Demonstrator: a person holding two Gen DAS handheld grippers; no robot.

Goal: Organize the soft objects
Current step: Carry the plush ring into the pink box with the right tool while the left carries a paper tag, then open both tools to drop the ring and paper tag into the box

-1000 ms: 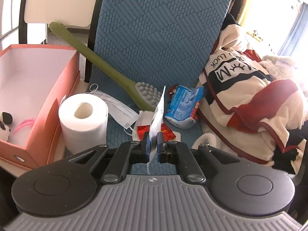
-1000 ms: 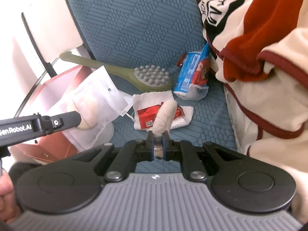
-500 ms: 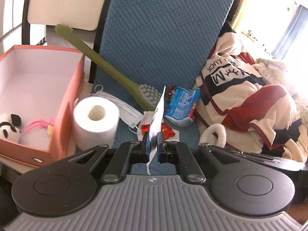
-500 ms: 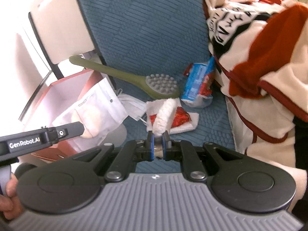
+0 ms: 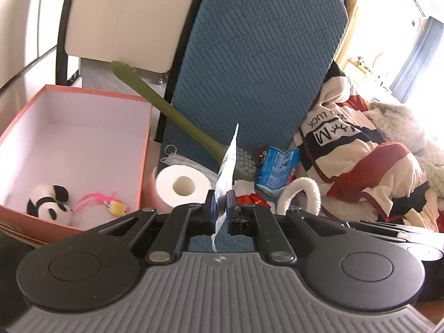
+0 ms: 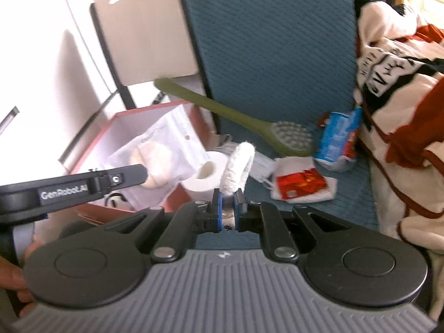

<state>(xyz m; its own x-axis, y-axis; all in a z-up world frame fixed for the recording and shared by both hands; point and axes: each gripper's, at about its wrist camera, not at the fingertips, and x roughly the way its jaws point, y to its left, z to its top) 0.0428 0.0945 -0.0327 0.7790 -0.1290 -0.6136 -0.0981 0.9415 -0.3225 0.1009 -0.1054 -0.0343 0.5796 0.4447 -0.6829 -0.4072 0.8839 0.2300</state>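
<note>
- Clear plastic pouch (image 5: 228, 166) is standing edge-on, pinched between the nearly closed jaws of the left gripper (image 5: 219, 211), beside the orange box (image 5: 143, 149).
- Right gripper (image 6: 227, 204) is clamping a white fuzzy loop (image 6: 238, 168) above the blue seat (image 6: 277, 55), near the toilet roll (image 6: 206, 179).

"GenRobot.AI" on left gripper (image 6: 145, 171), "LUCK" and "M" on blanket (image 5: 347, 149)

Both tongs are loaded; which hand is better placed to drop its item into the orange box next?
Left, probably. The left tongs grip the clear packet, which already hangs beside the orange box. The right tongs hold the white fuzzy band farther away.
</note>
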